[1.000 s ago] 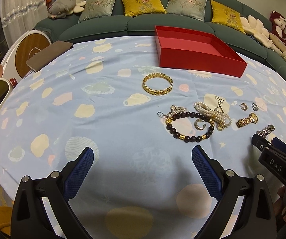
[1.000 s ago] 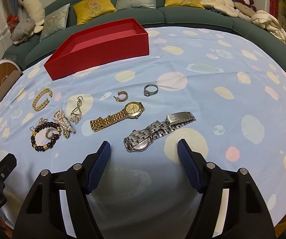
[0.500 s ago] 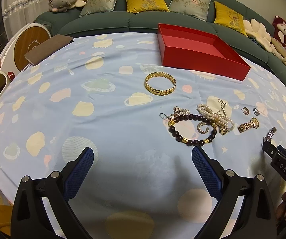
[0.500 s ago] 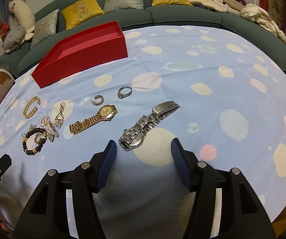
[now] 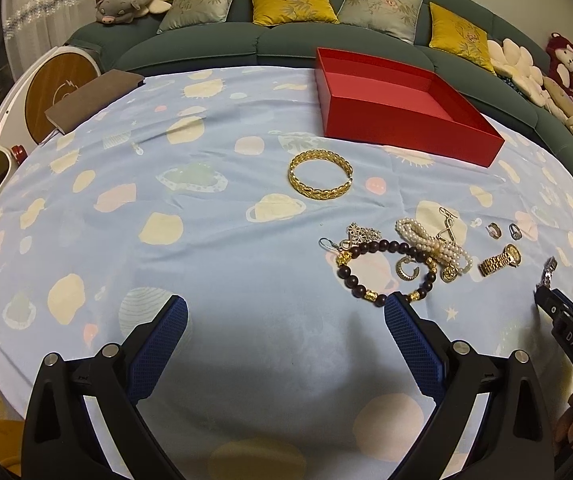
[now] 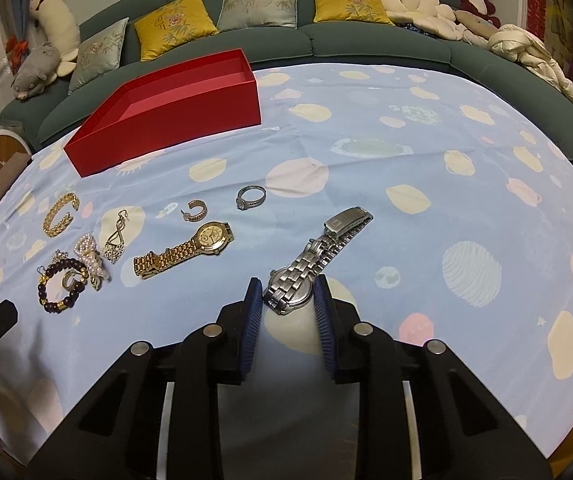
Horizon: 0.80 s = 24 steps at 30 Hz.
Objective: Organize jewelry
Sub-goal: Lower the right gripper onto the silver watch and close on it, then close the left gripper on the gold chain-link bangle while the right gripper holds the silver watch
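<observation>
My right gripper (image 6: 288,294) has its fingers closed around the face of a silver watch (image 6: 314,258) that lies on the blue tablecloth. A gold watch (image 6: 184,250), a ring (image 6: 250,197), a hoop earring (image 6: 196,211), a gold bangle (image 6: 60,214), a pearl piece (image 6: 90,258) and a dark bead bracelet (image 6: 60,286) lie to its left. An open red box (image 6: 166,116) stands at the back. My left gripper (image 5: 284,316) is open and empty, near the bead bracelet (image 5: 382,272); the gold bangle (image 5: 320,180) and the red box (image 5: 402,120) lie beyond it.
A green sofa (image 5: 270,44) with cushions and plush toys curves behind the table. A brown book (image 5: 90,98) lies at the far left edge of the cloth. A round wooden-faced object (image 5: 56,96) stands beside the table on the left.
My right gripper moved forward to the silver watch and its jaws narrowed around the watch face. My left gripper drifted slightly and stayed open.
</observation>
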Tool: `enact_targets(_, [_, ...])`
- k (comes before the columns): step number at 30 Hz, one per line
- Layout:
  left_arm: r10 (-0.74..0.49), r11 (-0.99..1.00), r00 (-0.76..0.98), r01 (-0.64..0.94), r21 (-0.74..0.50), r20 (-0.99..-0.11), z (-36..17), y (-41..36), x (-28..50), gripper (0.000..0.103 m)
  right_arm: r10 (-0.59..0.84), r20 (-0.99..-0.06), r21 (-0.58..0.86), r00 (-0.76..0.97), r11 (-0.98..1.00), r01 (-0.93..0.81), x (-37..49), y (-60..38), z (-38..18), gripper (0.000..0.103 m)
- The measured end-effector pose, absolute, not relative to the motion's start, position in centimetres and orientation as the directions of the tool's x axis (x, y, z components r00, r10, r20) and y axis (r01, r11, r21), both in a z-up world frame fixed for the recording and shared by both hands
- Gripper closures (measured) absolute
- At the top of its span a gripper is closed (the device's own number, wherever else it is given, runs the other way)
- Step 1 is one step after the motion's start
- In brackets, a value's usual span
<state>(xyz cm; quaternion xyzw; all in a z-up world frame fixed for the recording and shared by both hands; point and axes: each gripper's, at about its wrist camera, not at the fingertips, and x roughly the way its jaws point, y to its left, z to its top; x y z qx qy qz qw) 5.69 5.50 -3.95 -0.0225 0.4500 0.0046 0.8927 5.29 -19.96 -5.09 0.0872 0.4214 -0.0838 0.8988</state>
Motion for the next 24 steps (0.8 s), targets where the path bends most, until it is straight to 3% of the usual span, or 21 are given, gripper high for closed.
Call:
enact_targets(5, [-0.034, 0.994, 0.597, -0.063, -0.090, -0.802, -3.1, 6.3, 8.1, 0.007, -0.044, -0.757, 0.112, 0.652, 0.974, 0.195, 4.7, -20.0, -4.1, 0.077])
enact_targets(15, [-0.014, 0.994, 0.564, -0.083, -0.073, -0.826, -4.4, 4.9, 14.3, 0.007, 0.010, -0.726, 0.151, 0.687, 0.978, 0.146, 4.4, -19.8, -2.1, 0.079])
enact_targets(18, [0.014, 0.997, 0.565, -0.072, -0.032, -0.825, -5.3, 4.2, 15.3, 0.022, 0.019, -0.730, 0.157, 0.684, 0.977, 0.141, 4.6, -20.0, -2.2, 0.079])
enact_targets(24, [0.057, 0.998, 0.579, -0.055, 0.031, -0.814, -6.6, 3.7, 16.1, 0.024, 0.032, -0.736, 0.165, 0.676, 0.977, 0.134, 4.8, -20.1, -2.5, 0.079])
